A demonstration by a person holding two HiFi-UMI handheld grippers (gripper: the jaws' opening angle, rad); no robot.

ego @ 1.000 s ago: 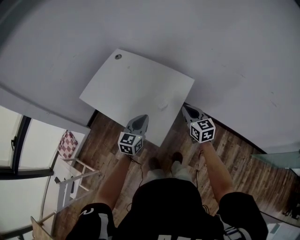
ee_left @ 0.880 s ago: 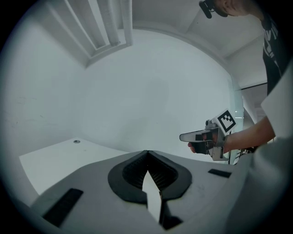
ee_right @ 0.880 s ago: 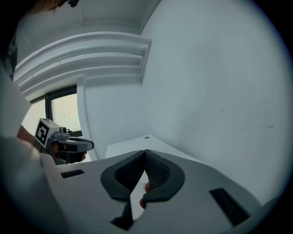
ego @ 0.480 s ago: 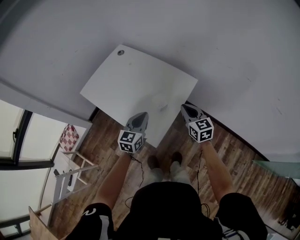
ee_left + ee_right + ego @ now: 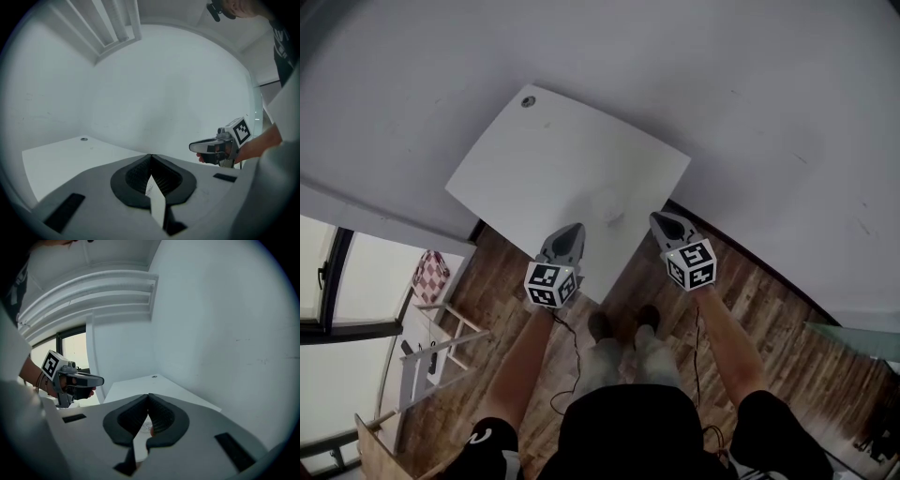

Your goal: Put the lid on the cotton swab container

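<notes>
A white table stands against the wall. On it, near its front corner, sits a small pale see-through item, too small to tell lid from container. My left gripper hovers over the table's near edge, left of that item, jaws shut and empty. My right gripper hangs just off the table's right edge, shut with nothing held. Below its pads a bit of a round pale thing shows on the table. Each gripper sees the other: the right gripper, the left gripper.
A small round hole marks the table's far corner. Plain grey wall runs behind and to the right. Wood floor lies below, with the person's feet. A wooden rack and a checkered cloth stand by the window at left.
The head view has drifted, so table and grippers sit a little further left in the picture. Both grippers keep their places by the table's near edge, still shut.
</notes>
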